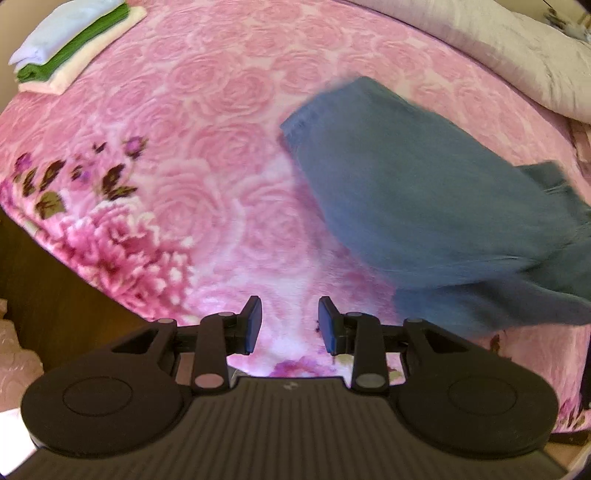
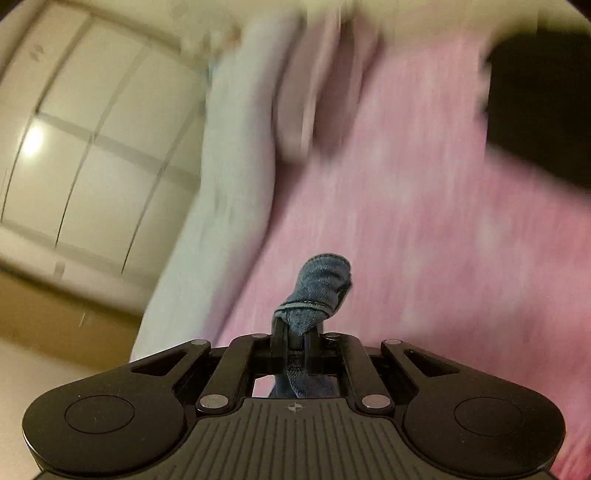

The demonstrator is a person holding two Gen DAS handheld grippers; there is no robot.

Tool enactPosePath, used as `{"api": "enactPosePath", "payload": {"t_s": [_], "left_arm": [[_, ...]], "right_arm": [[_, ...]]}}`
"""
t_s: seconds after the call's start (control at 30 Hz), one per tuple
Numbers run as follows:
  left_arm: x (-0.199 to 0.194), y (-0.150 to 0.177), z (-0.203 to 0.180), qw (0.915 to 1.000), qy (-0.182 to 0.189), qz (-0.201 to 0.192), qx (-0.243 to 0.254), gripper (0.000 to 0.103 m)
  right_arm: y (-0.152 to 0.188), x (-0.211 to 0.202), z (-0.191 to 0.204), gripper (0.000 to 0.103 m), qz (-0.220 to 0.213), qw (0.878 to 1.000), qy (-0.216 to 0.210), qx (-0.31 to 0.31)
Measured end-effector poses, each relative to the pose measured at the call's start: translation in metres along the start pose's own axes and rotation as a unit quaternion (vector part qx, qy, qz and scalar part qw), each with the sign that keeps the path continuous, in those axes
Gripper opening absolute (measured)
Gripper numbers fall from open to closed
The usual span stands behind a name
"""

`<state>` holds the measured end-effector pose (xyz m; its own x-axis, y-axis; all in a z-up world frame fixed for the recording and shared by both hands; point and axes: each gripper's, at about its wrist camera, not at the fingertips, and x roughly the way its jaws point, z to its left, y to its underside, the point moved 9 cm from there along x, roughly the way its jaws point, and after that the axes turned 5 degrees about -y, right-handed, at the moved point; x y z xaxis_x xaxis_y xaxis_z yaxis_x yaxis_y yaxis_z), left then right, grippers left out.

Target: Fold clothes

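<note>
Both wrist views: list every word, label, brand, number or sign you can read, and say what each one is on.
No readable words, brands or numbers in either view.
Left gripper body: a small pale mark, too small to read.
Right gripper body: a small crosshair mark, no letters.
Folded clothes, blue garment and pink blanket: no labels or print visible, only the blanket's flower pattern.

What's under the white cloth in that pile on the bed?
Under the white cloth is a folded green cloth, then a cream one, resting on the pink rose blanket. Anything tucked inside the folds is hidden.
</note>
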<state>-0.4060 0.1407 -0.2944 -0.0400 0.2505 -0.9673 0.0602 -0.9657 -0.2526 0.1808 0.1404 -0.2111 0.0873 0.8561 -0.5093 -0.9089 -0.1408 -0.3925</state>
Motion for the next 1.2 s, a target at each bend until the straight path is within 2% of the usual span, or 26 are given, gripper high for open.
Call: {"api": "enactPosePath", "payload": {"t_s": [0.03,0.07,0.13,0.17,0.2,0.27,0.4,0.47,0.63,0.73,0.87,0.93,1.1,1.2], "left_arm": [[0.002,0.002,-0.004,1.0,0.004,0.0,0.004,0.029],[0.004,0.005,-0.008,0.9999,0.008,0.003,0.008,0.029],[0.011,0.013,-0.014,0.9997,0.013,0.016,0.01,0.029],[0.015,0.016,-0.016,0.9996,0.014,0.023,0.011,0.029],[0.018,0.019,-0.019,0.9994,0.013,0.029,0.012,0.029],[0.024,0.025,-0.023,0.999,0.013,0.04,0.015,0.029],[0.034,0.025,-0.033,0.9984,0.009,0.047,0.032,0.029],[0.039,0.022,-0.041,0.998,0.008,0.045,0.043,0.029],[0.048,0.006,-0.062,0.9978,0.026,0.032,0.051,0.029],[0.058,-0.007,-0.074,0.9977,0.044,0.024,0.044,0.03],[0.077,-0.03,-0.085,0.9966,0.075,0.02,0.026,0.031],[0.084,-0.045,-0.094,0.9948,0.099,0.013,0.02,0.035],[0.11,-0.084,-0.121,0.9847,0.173,0.011,-0.016,0.04],[0.135,-0.109,-0.135,0.9789,0.197,0.015,-0.054,0.04]], "right_arm": [[-0.021,-0.007,-0.009,0.006,-0.037,0.999,0.036,-0.016],[-0.036,-0.011,-0.022,0.006,-0.05,0.996,0.07,-0.027],[-0.049,-0.011,-0.058,0.008,-0.023,0.989,0.143,-0.038],[-0.048,-0.011,-0.081,0.011,0.002,0.981,0.191,-0.039],[-0.043,-0.012,-0.103,0.024,0.026,0.972,0.232,-0.035],[-0.026,-0.021,-0.141,0.039,0.064,0.955,0.289,-0.024],[0.019,-0.038,-0.173,0.046,0.092,0.954,0.285,-0.012],[0.039,-0.041,-0.184,0.047,0.126,0.951,0.281,-0.011],[0.084,-0.04,-0.188,0.047,0.173,0.95,0.259,-0.01],[0.087,-0.034,-0.194,0.048,0.169,0.951,0.259,-0.013],[0.072,-0.031,-0.2,0.048,0.138,0.95,0.277,-0.031],[0.066,-0.029,-0.202,0.048,0.126,0.95,0.284,-0.038],[0.077,-0.025,-0.204,0.049,0.117,0.948,0.296,-0.029],[0.092,-0.022,-0.203,0.049,0.122,0.945,0.302,-0.014]]}}
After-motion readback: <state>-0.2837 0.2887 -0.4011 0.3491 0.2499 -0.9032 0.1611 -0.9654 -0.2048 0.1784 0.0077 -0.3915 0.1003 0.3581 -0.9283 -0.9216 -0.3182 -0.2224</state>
